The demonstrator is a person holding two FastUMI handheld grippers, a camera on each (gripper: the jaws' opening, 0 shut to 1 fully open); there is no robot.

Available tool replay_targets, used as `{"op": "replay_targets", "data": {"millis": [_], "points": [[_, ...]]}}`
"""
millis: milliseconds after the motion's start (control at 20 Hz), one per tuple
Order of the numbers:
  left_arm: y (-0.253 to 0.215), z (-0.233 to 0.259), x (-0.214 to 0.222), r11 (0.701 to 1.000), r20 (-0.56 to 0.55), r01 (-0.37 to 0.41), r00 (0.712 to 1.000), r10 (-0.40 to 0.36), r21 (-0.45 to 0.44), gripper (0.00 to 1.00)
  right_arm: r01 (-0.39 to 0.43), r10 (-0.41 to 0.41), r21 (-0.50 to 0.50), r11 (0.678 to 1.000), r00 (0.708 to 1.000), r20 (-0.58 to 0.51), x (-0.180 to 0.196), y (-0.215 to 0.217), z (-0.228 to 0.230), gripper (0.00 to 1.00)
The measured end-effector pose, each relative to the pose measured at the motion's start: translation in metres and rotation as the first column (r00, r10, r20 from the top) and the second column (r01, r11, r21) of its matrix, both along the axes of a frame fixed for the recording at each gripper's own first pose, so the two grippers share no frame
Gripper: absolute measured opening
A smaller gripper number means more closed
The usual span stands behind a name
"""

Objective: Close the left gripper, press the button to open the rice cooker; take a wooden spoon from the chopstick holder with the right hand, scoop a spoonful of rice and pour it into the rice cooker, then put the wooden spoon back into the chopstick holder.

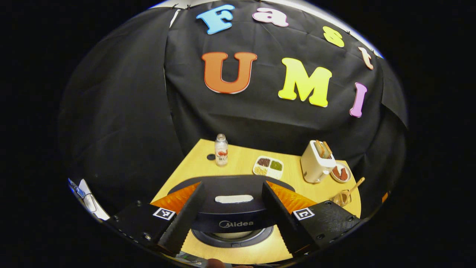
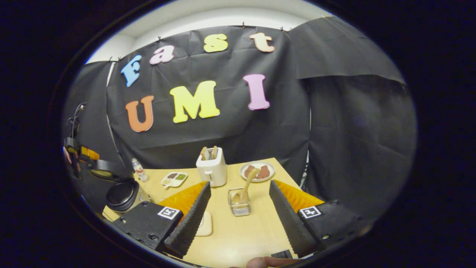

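The dark rice cooker (image 1: 236,223) sits right in front of my left gripper (image 1: 233,183), framed by its two fingers, which stand wide apart and open without touching it. Farther off it appears as a round dark shape (image 2: 121,195) at the table's left, with the left gripper (image 2: 83,156) held above it. A wooden spoon (image 2: 247,184) leans in the clear chopstick holder (image 2: 240,203), straight ahead of my right gripper (image 2: 240,183). That gripper is open, holds nothing and is short of the holder. The spoon (image 1: 355,186) and holder (image 1: 344,197) also stand at the table's right edge.
A white toaster (image 2: 212,167) stands behind the holder, with a plate of brown food (image 2: 257,171) beside it. A divided tray of grains (image 2: 174,179) and a small bottle (image 2: 138,169) sit at the back. A cream dish (image 2: 204,223) lies partly behind my right gripper's left finger.
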State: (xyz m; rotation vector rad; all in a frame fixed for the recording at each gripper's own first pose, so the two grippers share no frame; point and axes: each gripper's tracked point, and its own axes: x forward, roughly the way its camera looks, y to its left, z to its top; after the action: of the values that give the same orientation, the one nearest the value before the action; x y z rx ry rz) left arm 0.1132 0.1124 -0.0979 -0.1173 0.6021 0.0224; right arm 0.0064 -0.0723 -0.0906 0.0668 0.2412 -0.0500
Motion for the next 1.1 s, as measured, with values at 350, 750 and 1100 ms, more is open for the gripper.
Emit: {"op": "replay_targets", "data": {"millis": [350, 750, 1100], "points": [[-0.012, -0.071, -0.053, 0.999, -0.148, 0.030, 0.988, -0.031, -0.015, 0.99, -0.118, 0.118, -0.052, 0.992, 0.993, -0.012, 0.015, 0.042, 0.004, 0.99], [-0.014, -0.109, -0.062, 0.997, -0.210, -0.008, 0.978, -0.007, -0.071, 0.98, -0.165, 0.165, -0.067, 0.984, 0.986, -0.016, 0.022, 0.059, 0.011, 0.99], [-0.014, -0.125, -0.069, 0.999, -0.228, 0.023, 0.974, -0.017, 0.023, 0.98, -0.225, 0.223, -0.033, 0.974, 0.974, -0.047, 0.032, 0.082, -0.002, 1.00]]}}
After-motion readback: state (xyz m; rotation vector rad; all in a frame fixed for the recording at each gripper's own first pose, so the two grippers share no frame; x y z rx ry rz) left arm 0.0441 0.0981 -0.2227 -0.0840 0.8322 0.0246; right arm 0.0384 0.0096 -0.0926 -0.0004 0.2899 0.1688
